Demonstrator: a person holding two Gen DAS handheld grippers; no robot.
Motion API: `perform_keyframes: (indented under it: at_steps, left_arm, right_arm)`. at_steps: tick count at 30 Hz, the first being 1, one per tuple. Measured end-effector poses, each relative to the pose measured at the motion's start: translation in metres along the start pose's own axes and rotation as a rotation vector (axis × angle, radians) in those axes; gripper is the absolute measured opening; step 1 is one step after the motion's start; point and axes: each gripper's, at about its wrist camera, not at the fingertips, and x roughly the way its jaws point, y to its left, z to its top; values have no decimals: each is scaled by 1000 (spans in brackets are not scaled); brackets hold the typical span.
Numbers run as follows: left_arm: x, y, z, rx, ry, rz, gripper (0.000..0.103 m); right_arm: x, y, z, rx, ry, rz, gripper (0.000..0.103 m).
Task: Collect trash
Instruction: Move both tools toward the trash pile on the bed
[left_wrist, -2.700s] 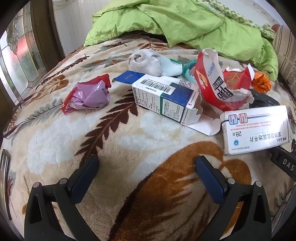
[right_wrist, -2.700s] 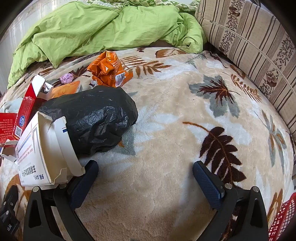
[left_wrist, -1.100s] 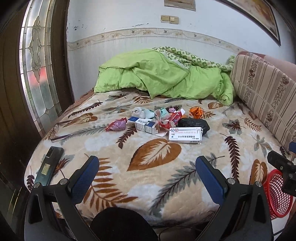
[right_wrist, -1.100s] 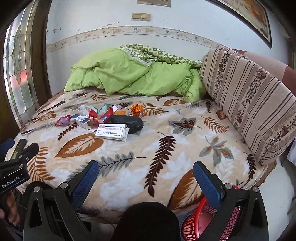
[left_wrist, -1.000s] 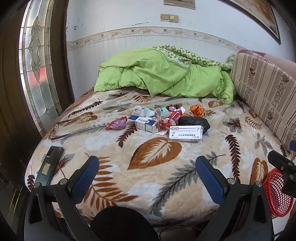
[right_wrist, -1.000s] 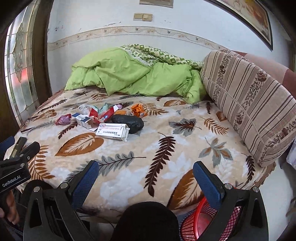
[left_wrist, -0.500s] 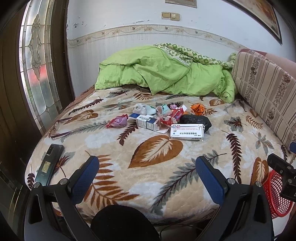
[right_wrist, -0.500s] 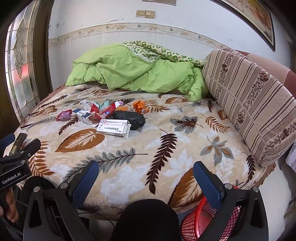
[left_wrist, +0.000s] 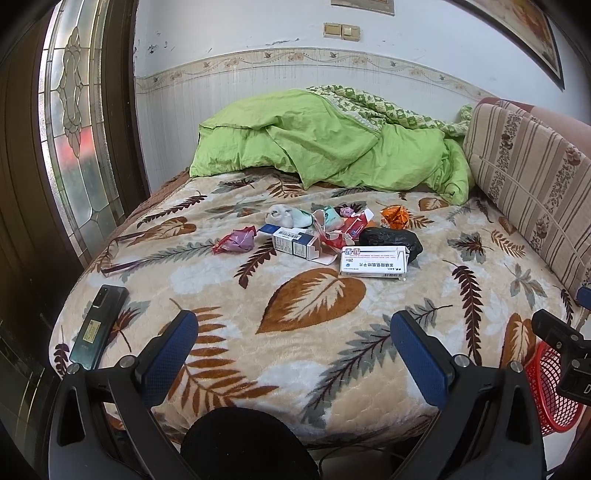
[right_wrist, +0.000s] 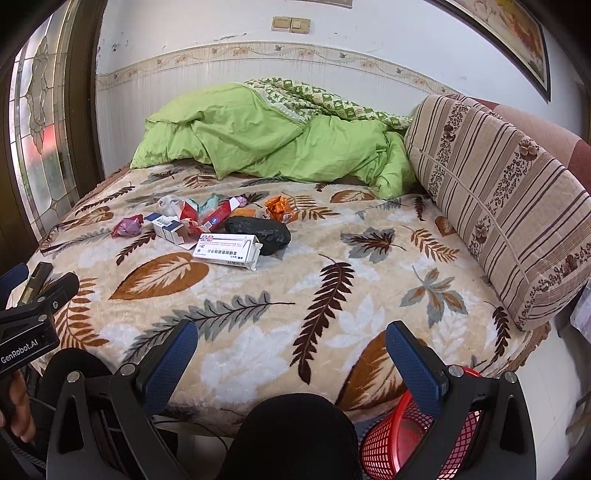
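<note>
Trash lies in a loose heap near the middle of the bed (left_wrist: 314, 354), toward its far half, well apart from both grippers. Nearest is a white medicine box (left_wrist: 373, 261) with an open end flap; touching it on the far right is a crumpled black bag (left_wrist: 391, 238). Left of these sit a smaller blue-and-white box (left_wrist: 293, 245) and a purple wrapper (left_wrist: 238, 240), with a red carton (right_wrist: 218, 214) and an orange wrapper (left_wrist: 395, 216) farther back.

All of it looks light. The boxes are thin card, probably empty, so a hard squeeze would likely crush them; pinching the white box across its short sides should hold best. The bag and wrappers are soft and slick, and a pinch on a raised fold seems safest, since the plush blanket could snag a low approach.

The left gripper (left_wrist: 291, 354) and the right gripper (right_wrist: 291, 354) both hang at the near edge of the bed, jaws spread wide and holding nothing. A red basket (right_wrist: 410, 439) stands on the floor at the near right, and a phone (left_wrist: 98, 325) lies at the near left.
</note>
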Motion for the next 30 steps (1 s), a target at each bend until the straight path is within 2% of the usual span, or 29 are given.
perform_keyframes:
  at_steps: [22, 25, 30]
  left_arm:
    - [5, 0, -6, -7, 23, -3, 103]
    - [11, 3, -7, -21, 46, -7, 103]
    - [25, 15, -4, -62, 90, -20, 103]
  right_arm:
    - [6, 2, 0, 1, 25, 11, 102]
    - [9, 2, -1, 5, 36, 32, 102]
    - [20, 3, -5, 22, 82, 115, 102]
